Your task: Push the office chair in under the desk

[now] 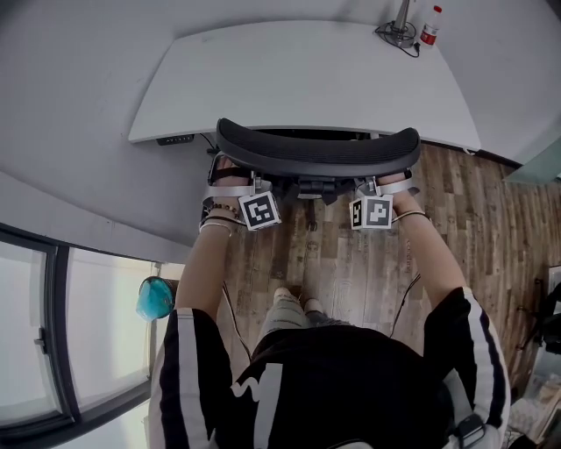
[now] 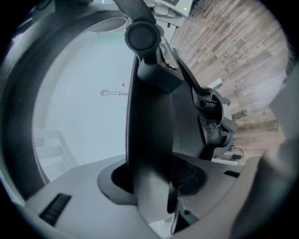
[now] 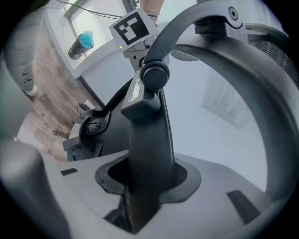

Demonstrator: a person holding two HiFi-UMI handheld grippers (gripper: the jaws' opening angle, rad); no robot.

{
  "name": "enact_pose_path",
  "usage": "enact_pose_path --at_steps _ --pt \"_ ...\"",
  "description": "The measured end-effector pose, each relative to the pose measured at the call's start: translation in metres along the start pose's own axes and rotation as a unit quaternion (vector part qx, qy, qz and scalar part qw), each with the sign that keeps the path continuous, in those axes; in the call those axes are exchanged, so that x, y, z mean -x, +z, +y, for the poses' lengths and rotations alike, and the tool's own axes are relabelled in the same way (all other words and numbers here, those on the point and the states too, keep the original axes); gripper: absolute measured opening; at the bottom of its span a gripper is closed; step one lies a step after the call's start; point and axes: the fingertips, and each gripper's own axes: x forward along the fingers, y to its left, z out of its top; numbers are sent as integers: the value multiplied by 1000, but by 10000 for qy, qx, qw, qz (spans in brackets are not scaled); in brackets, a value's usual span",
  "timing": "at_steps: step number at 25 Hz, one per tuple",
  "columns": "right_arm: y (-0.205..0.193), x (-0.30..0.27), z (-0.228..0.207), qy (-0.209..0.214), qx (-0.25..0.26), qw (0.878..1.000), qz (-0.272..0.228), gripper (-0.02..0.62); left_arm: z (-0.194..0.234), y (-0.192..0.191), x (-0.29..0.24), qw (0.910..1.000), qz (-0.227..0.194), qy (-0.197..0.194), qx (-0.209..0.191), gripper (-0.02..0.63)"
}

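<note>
The left gripper (image 2: 153, 186) is seen closed partway on a dark upright bar (image 2: 149, 121) of the office chair (image 1: 308, 186), and the bar is clamped between its grey jaws. The right gripper (image 3: 142, 189) is closed in the same way on the matching bar (image 3: 149, 140) at the chair's right side. The two grippers are set well apart, one behind each end of the curved black backrest (image 1: 263, 147), and their marker cubes (image 1: 260, 210) are turned up toward the head view. The backrest's top rim is laid along the near edge of the white desk (image 1: 307, 79), at about the middle of that edge; whether rim and edge touch cannot be told. The seat is hidden beneath the desktop. Clear lengths of the desk's near edge are left on both sides of the backrest, with a small dark control panel (image 1: 175, 138) hung under the left one. On the desk's far right corner a bottle (image 1: 429, 26) is stood just beside a stand base (image 1: 401, 32) with a cable. Bare wooden floor (image 1: 351, 254) is shown between the chair and the person's feet (image 1: 294, 305), and more of it to the right. On the left, a grey wall (image 1: 88, 202) is run close beside the left arm.
</note>
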Motion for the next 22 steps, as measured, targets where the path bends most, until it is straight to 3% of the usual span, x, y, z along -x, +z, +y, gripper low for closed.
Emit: enact_pose_path --at_steps 7,15,18,22 --pt "2 -3 3 489 -74 9988 -49 143 3 -4 -3 10000 -53 -30 0 175" --pt "-2 -17 -1 508 -113 9986 -17 143 7 -3 -17 9998 -79 -127 111 173" --pt "-4 -26 -3 482 -102 9988 -7 143 14 -4 -27 9999 -79 43 90 173" --pt "-6 -35 -6 471 -116 9988 -11 143 14 -5 -34 9997 -83 -141 156 173"
